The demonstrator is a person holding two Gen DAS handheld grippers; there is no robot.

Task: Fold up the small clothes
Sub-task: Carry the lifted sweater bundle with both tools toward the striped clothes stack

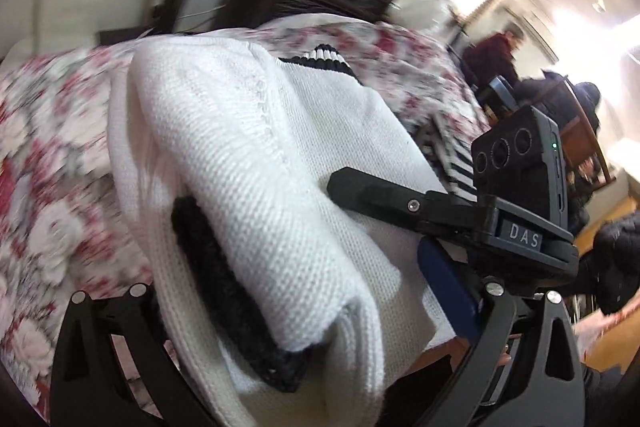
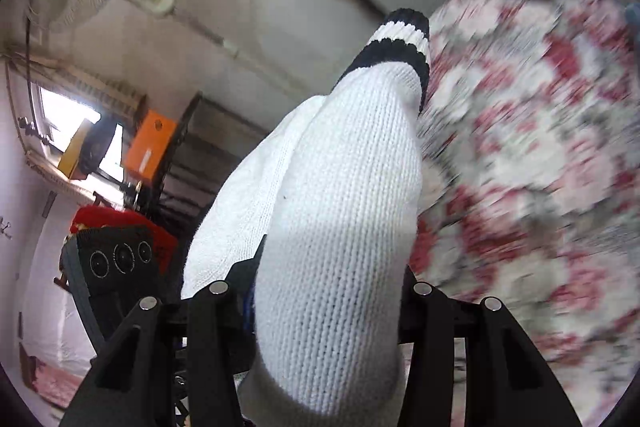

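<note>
Jaws seemingly clamped around white sweater

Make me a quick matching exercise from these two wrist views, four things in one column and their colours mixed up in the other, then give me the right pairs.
Things:
1. sweater
2. cuff
3. bedspread
4. box

Colours:
A. orange
B. white knit
C. red and white floral
D. black with a white stripe

Pairs: 1-B, 2-D, 3-C, 4-A
</note>
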